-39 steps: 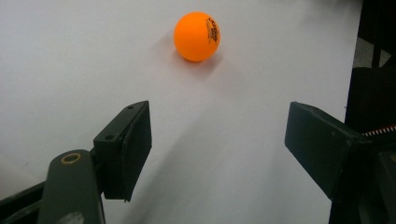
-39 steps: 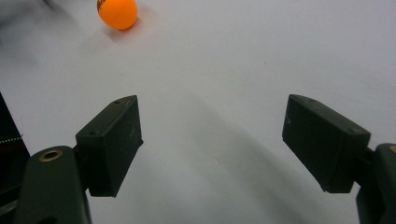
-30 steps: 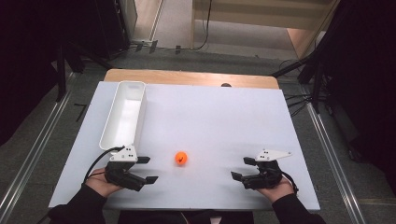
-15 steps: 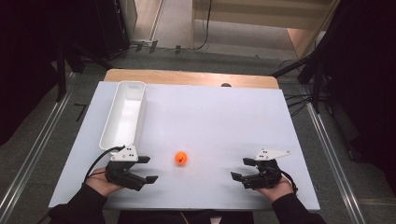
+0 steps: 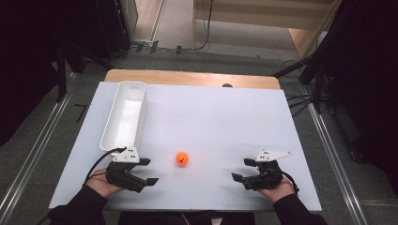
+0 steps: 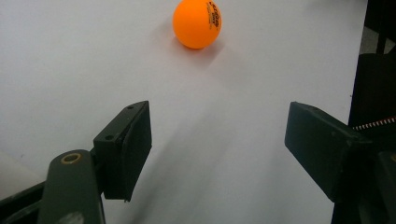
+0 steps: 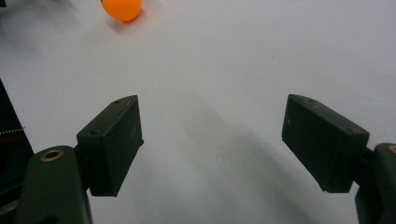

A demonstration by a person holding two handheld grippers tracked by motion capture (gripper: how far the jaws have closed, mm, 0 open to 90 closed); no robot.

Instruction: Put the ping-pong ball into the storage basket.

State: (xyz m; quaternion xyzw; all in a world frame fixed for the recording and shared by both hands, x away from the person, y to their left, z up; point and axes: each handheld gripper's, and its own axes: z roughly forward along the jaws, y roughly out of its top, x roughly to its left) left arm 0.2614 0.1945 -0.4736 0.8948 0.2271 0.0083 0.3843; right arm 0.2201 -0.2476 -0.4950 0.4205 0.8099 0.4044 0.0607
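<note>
One camera hangs above the person's side, looking forward and down over the whole white table (image 5: 211,117). Two more ride low on the grippers, skimming the tabletop up close; all three catch the orange ball (image 5: 182,159).

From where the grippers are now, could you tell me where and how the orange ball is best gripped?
Grip the ball across its widest middle, a pad on each side. It is round and lies free on the white table, so no side is better by shape. The left gripper looks nearer, its open jaws pointing roughly toward it, so coming low from that side probably suits.
</note>
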